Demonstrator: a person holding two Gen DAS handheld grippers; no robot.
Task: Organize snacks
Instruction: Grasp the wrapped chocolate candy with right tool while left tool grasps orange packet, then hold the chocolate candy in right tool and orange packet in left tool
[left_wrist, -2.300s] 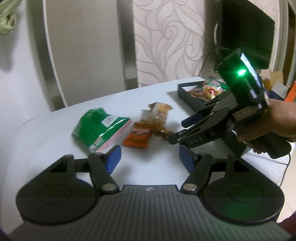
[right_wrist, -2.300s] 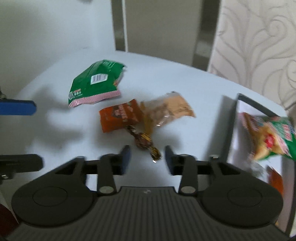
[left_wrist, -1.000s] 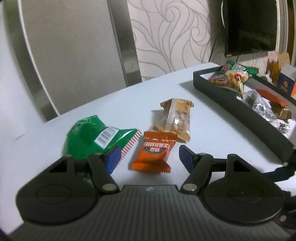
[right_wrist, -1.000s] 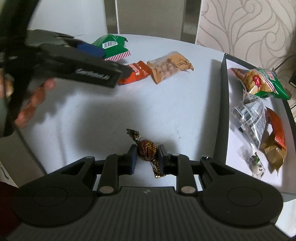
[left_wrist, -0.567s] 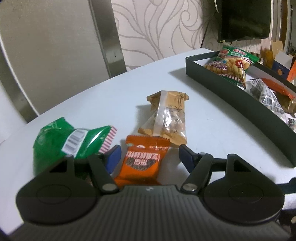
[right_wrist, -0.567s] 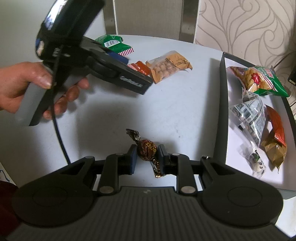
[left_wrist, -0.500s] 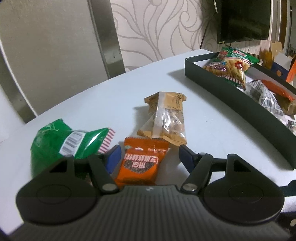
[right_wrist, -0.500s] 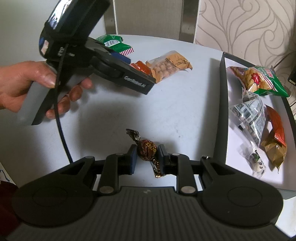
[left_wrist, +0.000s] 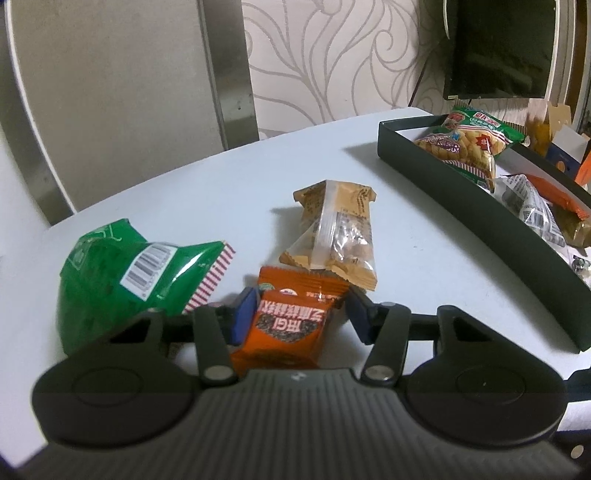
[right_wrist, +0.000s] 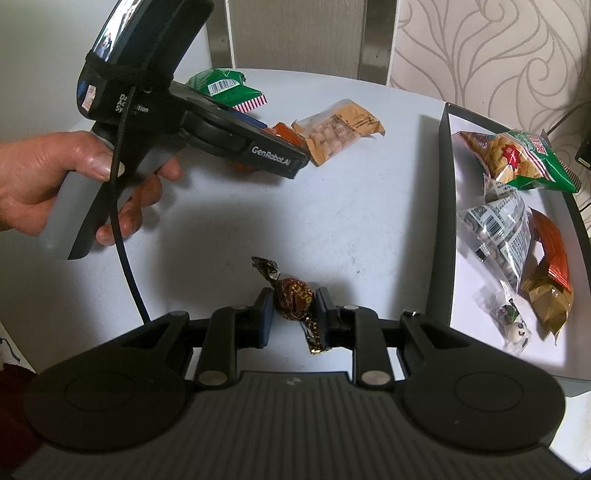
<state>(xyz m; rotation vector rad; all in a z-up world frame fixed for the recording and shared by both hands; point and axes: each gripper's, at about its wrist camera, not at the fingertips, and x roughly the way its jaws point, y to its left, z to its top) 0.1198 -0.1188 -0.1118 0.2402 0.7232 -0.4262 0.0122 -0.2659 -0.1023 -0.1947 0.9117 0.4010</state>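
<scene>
My left gripper (left_wrist: 299, 314) has its blue pads closed against the sides of an orange snack packet (left_wrist: 288, 325) on the white table (left_wrist: 424, 273). A green bag (left_wrist: 125, 273) lies to its left and a tan nut packet (left_wrist: 336, 240) just beyond. My right gripper (right_wrist: 293, 314) is shut on a brown foil candy (right_wrist: 293, 293) held above the table, left of the dark tray (right_wrist: 441, 206). In the right wrist view the left gripper body (right_wrist: 207, 122) covers most of the orange packet (right_wrist: 282, 131); the nut packet (right_wrist: 338, 129) and green bag (right_wrist: 225, 86) show beyond it.
The tray (left_wrist: 461, 206) at the right holds a green cracker bag (right_wrist: 513, 158), a clear printed packet (right_wrist: 498, 232), an orange packet (right_wrist: 554, 251), a gold packet and small candies. A hand (right_wrist: 55, 184) grips the left tool. A chair back and patterned wall stand behind the table.
My left gripper has moved forward over the orange packet and its pads have closed from wide open onto the packet's sides. My right gripper has held still with the candy.
</scene>
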